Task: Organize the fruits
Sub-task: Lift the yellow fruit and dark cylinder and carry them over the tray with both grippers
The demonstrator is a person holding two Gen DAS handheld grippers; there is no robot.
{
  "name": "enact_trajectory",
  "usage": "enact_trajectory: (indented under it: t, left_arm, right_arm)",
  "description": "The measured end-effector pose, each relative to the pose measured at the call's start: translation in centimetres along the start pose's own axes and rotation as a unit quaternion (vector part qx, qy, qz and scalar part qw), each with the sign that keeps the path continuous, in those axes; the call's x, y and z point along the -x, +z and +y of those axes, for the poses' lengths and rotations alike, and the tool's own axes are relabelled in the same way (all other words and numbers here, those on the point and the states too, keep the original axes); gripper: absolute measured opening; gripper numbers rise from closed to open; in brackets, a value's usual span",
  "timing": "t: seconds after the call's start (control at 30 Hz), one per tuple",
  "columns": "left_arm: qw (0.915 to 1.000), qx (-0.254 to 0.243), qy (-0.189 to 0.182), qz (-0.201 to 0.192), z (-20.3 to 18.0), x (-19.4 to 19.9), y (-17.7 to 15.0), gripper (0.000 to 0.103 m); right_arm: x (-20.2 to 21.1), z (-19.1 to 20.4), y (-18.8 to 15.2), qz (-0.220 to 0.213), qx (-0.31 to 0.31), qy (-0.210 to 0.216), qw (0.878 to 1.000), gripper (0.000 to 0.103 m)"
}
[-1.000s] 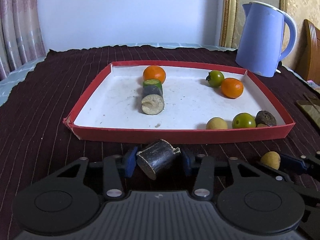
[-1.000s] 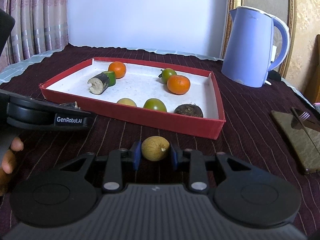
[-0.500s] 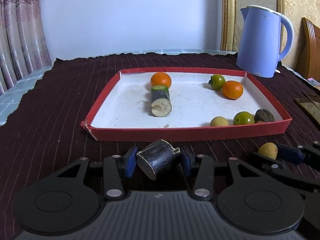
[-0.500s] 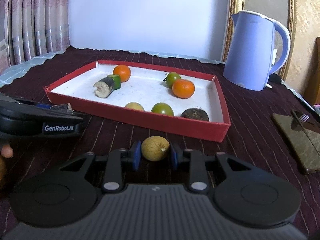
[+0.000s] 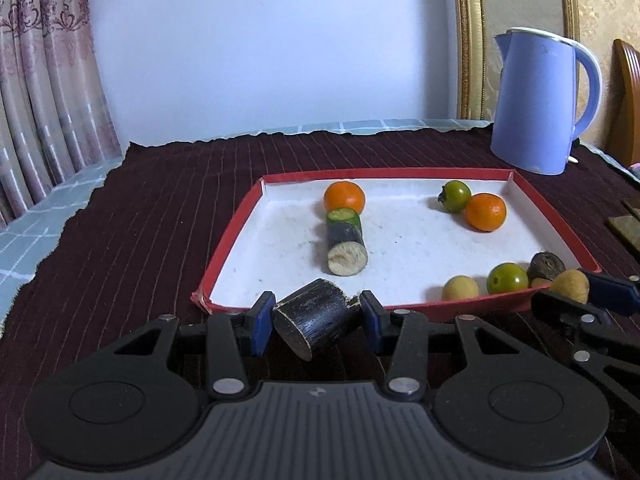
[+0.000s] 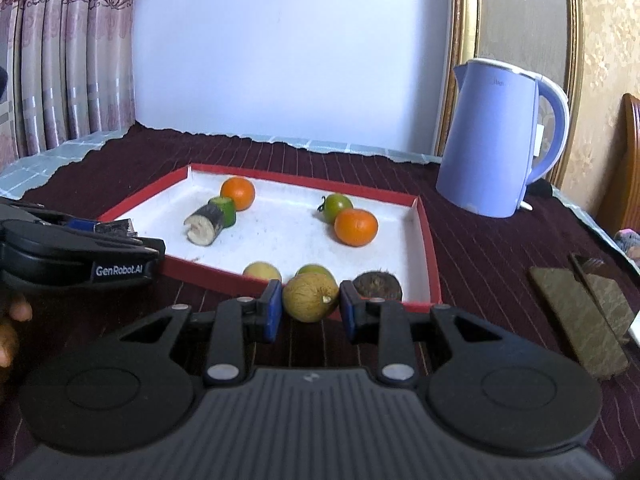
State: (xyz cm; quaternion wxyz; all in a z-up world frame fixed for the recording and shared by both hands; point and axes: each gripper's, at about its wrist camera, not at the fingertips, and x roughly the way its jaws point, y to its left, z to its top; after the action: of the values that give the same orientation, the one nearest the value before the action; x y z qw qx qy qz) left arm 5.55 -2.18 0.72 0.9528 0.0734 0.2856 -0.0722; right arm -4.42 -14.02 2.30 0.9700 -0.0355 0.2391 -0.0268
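Change: we now carry both pieces higher and nearer the red tray (image 5: 224,256) than a second ago, so the drop-off looks close.
Left gripper (image 5: 316,318): jaws pinching the dark cane piece (image 5: 314,320), just short of the near rim.
Right gripper (image 6: 308,310): jaws pinching the tan fruit (image 6: 310,296), over the near rim.
Tray: two oranges, two green fruits, one cane piece, one tan fruit, one dark brown fruit.
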Motion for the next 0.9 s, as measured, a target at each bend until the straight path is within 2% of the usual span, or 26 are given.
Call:
enact_trajectory:
  t: [0.9]
  left_arm:
    - [0.9997, -0.011, 0.020, 0.010, -0.4, -2.3, 2.3, 0.044]
  right_arm:
    - [-1.4, -0.2, 3.0, -0.016, 0.007, -0.004, 1.000, 0.029]
